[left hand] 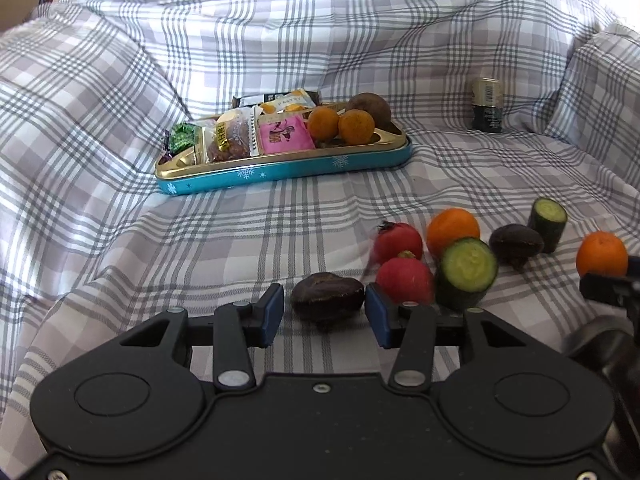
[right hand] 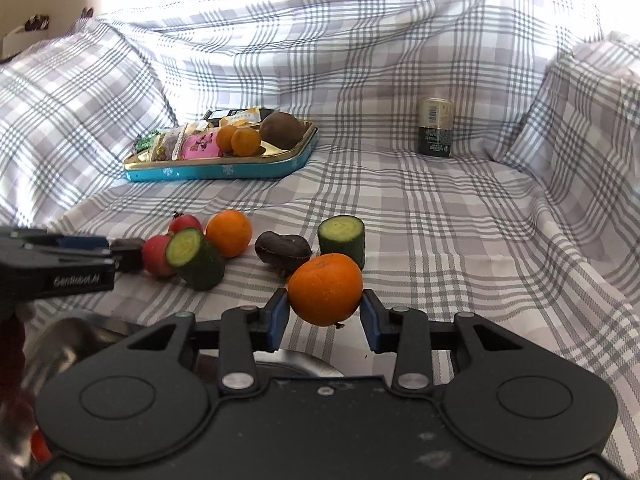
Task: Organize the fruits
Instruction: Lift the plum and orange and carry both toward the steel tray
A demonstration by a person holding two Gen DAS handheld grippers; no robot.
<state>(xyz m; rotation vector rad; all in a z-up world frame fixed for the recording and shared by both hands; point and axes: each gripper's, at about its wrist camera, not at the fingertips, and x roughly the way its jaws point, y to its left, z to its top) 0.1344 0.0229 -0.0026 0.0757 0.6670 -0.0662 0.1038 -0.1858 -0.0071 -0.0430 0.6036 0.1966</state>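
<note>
Fruit and vegetable lot, laid on a bed covered by a grey-and-white plaid sheet (left hand: 280,220). Right gripper (right hand: 325,318): jaws closed upon an orange (right hand: 325,289), both blue pads pressed to its flanks, the fruit raised just clear of the sheet at the near centre of the right wrist view. Left gripper (left hand: 325,314): jaws standing wide, a dark chestnut (left hand: 327,298) lying on the sheet between them, with a sliver of sheet showing at either side between pad and shell. Loose pieces, grouped to the right of that chestnut: two red radishes (left hand: 404,280) touching one another; a cucumber chunk (left hand: 466,272) lying tilted with its cut face up, against the nearer radish; a second orange (left hand: 452,230) just behind it; a second dark chestnut (left hand: 516,242) farther right; a shorter cucumber chunk (left hand: 547,224) standing upright beside that. Blue tin tray (left hand: 288,170) with gold rim and snowflake print, placed far left on the sheet: contents were wrapped sweets and snack packets, among them a pink packet (left hand: 285,134), plus two small orange fruits (left hand: 340,124) and a brown round fruit (left hand: 370,109) at its right end. Dark jar (left hand: 486,106) with pale label, upright at the far right, well apart from everything else.
</note>
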